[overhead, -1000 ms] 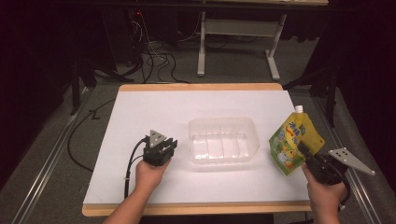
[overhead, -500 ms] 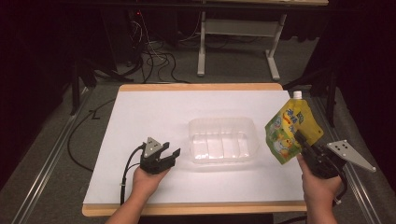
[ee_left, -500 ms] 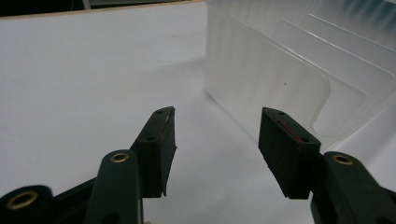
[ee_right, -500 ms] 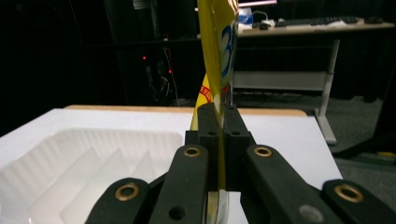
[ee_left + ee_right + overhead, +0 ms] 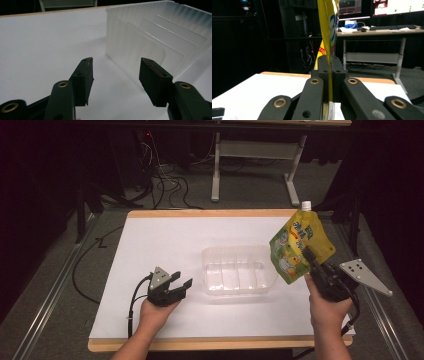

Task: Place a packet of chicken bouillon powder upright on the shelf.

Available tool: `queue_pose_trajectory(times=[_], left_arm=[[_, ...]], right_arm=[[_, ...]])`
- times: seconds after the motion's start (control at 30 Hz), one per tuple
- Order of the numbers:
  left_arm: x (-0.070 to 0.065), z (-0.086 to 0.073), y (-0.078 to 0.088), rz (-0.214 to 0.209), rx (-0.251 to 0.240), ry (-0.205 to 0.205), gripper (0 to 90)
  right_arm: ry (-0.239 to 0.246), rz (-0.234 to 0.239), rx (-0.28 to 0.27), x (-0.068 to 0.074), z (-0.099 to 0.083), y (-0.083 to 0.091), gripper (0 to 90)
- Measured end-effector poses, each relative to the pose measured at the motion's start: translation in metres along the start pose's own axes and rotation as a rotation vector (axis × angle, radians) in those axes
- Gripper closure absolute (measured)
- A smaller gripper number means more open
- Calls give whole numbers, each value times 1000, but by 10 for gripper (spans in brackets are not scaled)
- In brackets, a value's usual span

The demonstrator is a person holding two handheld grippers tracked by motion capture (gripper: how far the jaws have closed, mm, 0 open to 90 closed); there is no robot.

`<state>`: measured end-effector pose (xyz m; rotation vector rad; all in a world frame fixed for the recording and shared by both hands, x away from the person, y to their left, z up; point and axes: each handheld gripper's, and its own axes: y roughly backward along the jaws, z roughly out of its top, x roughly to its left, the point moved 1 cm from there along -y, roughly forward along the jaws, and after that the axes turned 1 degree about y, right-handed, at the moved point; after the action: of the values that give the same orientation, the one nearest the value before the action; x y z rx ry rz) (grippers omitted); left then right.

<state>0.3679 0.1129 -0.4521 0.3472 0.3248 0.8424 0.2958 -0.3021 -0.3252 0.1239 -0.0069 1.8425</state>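
Since the earlier frame we have lifted the pouch [image 5: 300, 247] higher and carried it in toward the tray [image 5: 239, 272], while the left gripper [image 5: 177, 282] has just been opening its jaws, with nothing between them. The right gripper [image 5: 314, 262] is clamped tight on the pouch's lower edge, the pouch hanging in the air just right of the tray. To do this well, we should bring the pouch over the tray and lower it flat before letting go.
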Motion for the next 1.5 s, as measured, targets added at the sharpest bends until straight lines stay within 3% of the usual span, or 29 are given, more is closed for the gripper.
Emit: queue_pose_trajectory(times=[0.3,0.6,0.87,1.0,1.27,1.5], left_arm=[[-2,1,1,8,-7,-34,403],[-6,2,2,-34,-18,-14,371],[-23,4,-3,-95,-22,-41,336],[-33,5,-17,-88,-11,-54,336],[-39,5,-38,-47,28,-59,385],[-39,4,-42,-58,23,-57,482]], right_arm=[[-7,43,17,23,-6,-21,900],[-1,77,50,37,-16,-40,900],[14,103,83,46,-26,-56,900],[15,106,94,48,-31,-61,900],[23,83,112,50,-39,-69,900],[33,58,121,54,-43,-79,900]])
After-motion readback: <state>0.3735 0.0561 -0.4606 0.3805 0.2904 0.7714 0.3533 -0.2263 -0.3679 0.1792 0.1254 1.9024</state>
